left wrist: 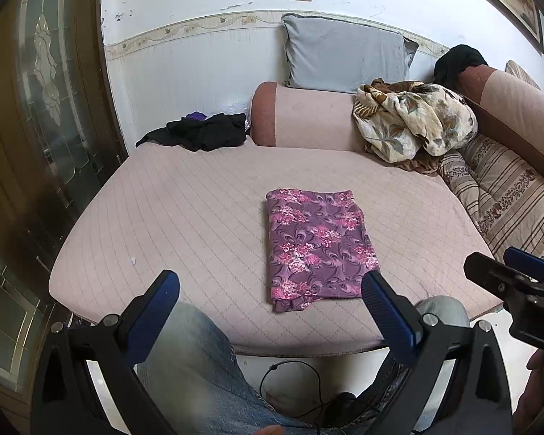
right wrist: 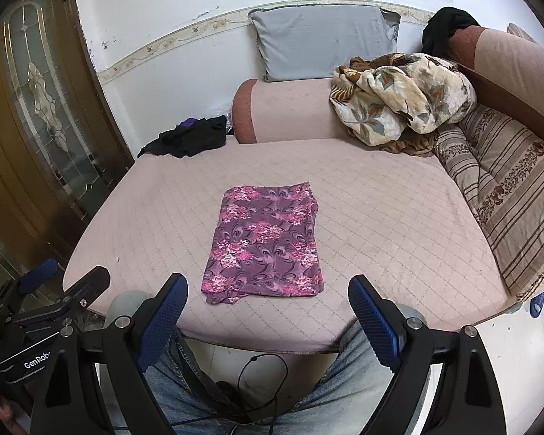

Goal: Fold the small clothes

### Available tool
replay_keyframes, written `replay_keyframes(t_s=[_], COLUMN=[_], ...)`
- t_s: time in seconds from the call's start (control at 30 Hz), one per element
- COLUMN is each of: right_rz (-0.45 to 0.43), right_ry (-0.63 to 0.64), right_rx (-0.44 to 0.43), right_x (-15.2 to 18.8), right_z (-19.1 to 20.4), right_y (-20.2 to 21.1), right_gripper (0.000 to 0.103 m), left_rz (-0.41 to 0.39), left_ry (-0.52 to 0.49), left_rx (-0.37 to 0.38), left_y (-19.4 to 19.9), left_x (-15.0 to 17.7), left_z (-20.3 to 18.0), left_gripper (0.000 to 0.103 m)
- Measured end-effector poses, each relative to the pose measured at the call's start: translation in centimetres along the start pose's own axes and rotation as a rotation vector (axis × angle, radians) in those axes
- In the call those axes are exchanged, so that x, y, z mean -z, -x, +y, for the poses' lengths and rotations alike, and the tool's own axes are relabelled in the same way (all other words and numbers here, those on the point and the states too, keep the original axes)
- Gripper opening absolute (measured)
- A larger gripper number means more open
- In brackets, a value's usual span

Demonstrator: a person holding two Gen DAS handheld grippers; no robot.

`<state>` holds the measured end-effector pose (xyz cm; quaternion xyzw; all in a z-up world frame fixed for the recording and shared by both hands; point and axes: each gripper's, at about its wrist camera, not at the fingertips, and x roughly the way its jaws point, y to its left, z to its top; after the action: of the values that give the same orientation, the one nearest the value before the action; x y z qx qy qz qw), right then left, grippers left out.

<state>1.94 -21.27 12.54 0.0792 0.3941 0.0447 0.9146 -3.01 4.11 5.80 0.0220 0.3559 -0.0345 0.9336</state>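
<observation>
A purple floral cloth [left wrist: 317, 248] lies folded into a flat rectangle on the pink quilted mattress [left wrist: 185, 217]; it also shows in the right wrist view [right wrist: 264, 243]. My left gripper [left wrist: 270, 282] is open and empty, held back from the mattress's front edge, near the cloth's near end. My right gripper [right wrist: 268, 290] is open and empty, also short of the cloth's near edge. The right gripper shows at the right edge of the left wrist view [left wrist: 518, 272], and the left gripper at the left edge of the right wrist view [right wrist: 54, 290].
A pile of black clothes [left wrist: 203, 132] lies at the mattress's far left corner. A crumpled floral blanket [left wrist: 413, 123] sits at the far right by a pink bolster [left wrist: 304, 116] and grey pillow [left wrist: 344, 54]. Striped cushions [left wrist: 507, 195] line the right. My jeans-clad knees [left wrist: 192, 362] and a black cable [left wrist: 290, 380] are below.
</observation>
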Motion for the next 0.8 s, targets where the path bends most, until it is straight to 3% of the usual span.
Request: replay_keyframes(t_s=[0.53,0.67,0.8], right_rz=[0.010,0.001,0.005], right_ry=[0.008,0.011,0.017], right_rx=[-0.001,-0.003,0.002], right_x=[-0.4,-0.5,-0.5], right_z=[-0.2,0.1,0.2], right_y=[-0.7,-0.4,-0.3], right_gripper=[0.093,0.093,0.093], left_rz=[0.010,-0.011,0.015], left_ry=[-0.017,-0.023,-0.064], left_rx=[0.029,0.023,-0.005], left_y=[-0.8,-0.4,-1.0], left_x=[-0.5,-0.5,-0.6], left_z=[-0.2,-0.4,-0.9], left_gripper=[0.100,0.100,0.100])
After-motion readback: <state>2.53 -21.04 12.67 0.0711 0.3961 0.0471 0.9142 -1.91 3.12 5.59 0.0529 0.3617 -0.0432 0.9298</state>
